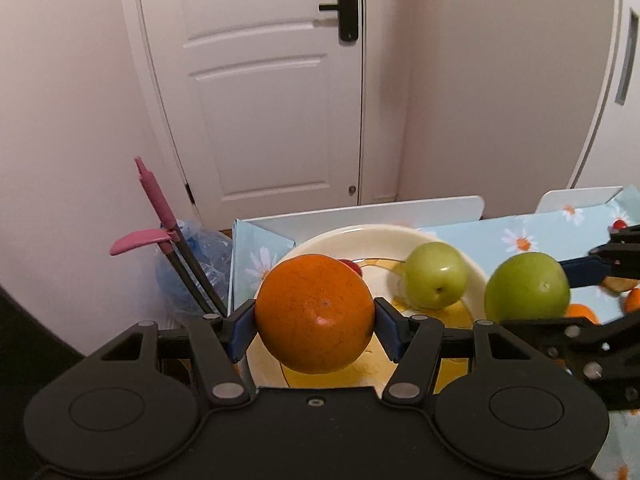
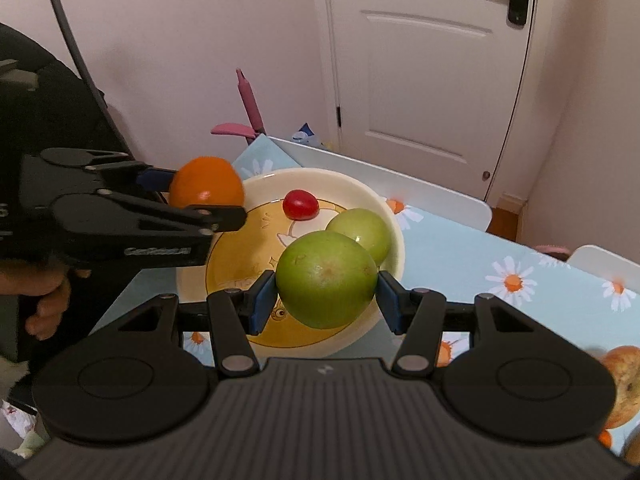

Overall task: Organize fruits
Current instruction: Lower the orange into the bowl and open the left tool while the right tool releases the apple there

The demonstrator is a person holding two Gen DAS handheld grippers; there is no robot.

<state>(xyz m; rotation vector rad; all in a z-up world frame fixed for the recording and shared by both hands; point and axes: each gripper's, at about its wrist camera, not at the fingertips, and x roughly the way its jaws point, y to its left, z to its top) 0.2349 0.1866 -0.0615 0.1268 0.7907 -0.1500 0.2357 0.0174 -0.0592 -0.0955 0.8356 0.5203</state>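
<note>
The left gripper (image 1: 315, 322) pinches a round orange fruit (image 1: 315, 314) between its fingers, held above the near-left rim of the cream ceramic plate with a yellow centre (image 2: 390, 216). The right gripper (image 2: 326, 292) pinches 1 large green apple (image 2: 326, 278) over the plate's near edge. Both loads hang just above the plate, so lowering looks like the next move. On the plate lie 1 smaller green apple (image 2: 362, 232) and 1 small red tomato (image 2: 300, 205). Counted: 2 green apples, 1 orange, 1 tomato, on the daisy-patterned blue bench (image 2: 460, 252).
</note>
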